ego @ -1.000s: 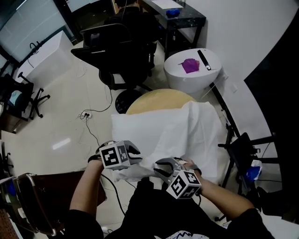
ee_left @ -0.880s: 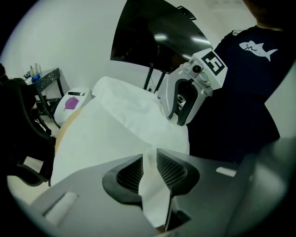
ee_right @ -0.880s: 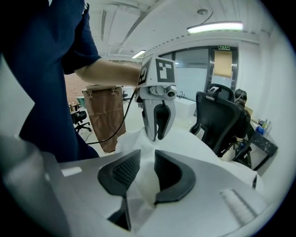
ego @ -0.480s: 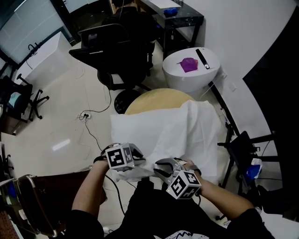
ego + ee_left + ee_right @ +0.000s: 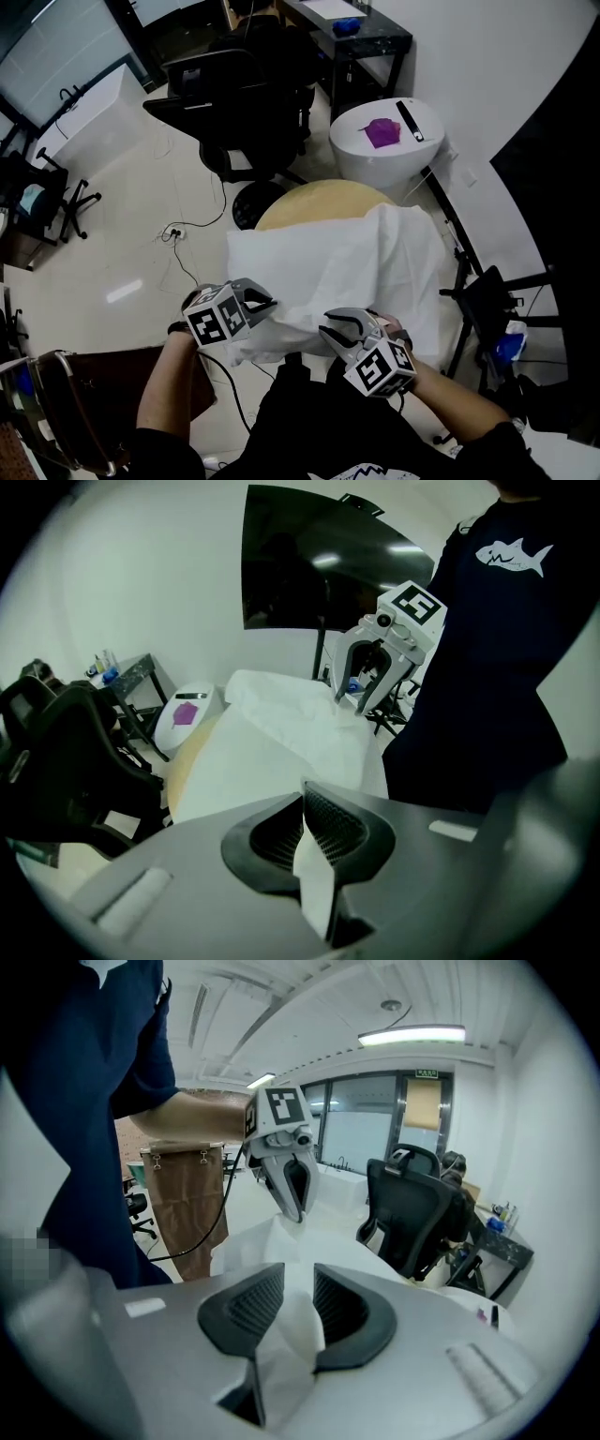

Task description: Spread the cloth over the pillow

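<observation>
**White cloth pinched at its near edge in both my grippers**

The cloth is thin, soft and matt white, wrinkled into loose folds. It lies draped over the right half of the pillow, a plump white rectangle with a smoother skin. The pillow rests on a round, pale wooden tabletop, whose far rim shows beyond it.

My left gripper sits at the near left corner of the pillow, pointing steeply down. Its jaws have just been closing and now stand together on the cloth. In the left gripper view a flat white strip is squeezed between the ribbed black pads and hangs out below them.

My right gripper is at the near edge too, just right of the left one. Its jaws stand wider, holding a thicker bunch of the same cloth that fills the gap between the grooved pads. Between the two grippers the hem is lifted slightly off the pillow's front edge, and the rest of the sheet runs away from me towards the far right corner.
</observation>
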A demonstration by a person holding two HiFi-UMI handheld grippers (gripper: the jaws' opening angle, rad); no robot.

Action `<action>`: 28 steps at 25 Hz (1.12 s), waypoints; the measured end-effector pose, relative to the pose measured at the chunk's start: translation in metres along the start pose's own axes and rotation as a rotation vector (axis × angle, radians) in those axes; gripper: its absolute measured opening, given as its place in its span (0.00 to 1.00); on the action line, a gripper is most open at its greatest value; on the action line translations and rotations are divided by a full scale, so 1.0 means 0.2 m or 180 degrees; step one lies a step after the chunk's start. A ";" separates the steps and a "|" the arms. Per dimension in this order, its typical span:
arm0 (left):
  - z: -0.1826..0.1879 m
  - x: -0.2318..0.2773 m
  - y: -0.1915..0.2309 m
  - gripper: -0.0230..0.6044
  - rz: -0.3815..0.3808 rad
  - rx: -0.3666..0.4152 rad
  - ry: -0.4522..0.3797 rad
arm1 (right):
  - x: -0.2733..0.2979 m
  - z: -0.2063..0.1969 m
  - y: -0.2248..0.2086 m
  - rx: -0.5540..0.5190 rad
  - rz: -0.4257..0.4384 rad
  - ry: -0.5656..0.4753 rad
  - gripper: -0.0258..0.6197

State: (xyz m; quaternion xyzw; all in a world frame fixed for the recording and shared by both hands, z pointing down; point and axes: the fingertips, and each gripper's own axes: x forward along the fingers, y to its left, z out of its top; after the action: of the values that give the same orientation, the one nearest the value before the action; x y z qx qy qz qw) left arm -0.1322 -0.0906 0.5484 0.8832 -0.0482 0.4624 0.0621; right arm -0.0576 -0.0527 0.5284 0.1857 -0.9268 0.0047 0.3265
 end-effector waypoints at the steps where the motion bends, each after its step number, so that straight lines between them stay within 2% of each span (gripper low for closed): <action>1: 0.00 -0.04 0.03 0.04 0.0069 -0.0002 -0.0013 | 0.00 0.00 -0.01 0.0016 -0.0024 0.0000 0.21; 15: -0.06 -0.45 0.41 0.04 0.1125 -0.0100 -0.0265 | 0.06 0.03 0.00 -0.0070 0.0027 0.0032 0.21; 21: -0.14 -0.55 0.58 0.04 0.1431 -0.0186 -0.0236 | 0.07 0.08 -0.04 0.0015 0.0008 -0.0009 0.21; 28: -0.33 -0.61 0.84 0.04 0.1779 -0.0584 -0.0191 | 0.12 0.18 -0.11 0.0040 -0.0091 -0.0099 0.21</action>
State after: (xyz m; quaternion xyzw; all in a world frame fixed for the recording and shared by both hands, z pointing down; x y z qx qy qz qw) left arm -0.2783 -0.2420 0.4963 0.8396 -0.3331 0.4290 0.0106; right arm -0.0889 -0.0861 0.5126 0.2010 -0.9289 0.0030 0.3109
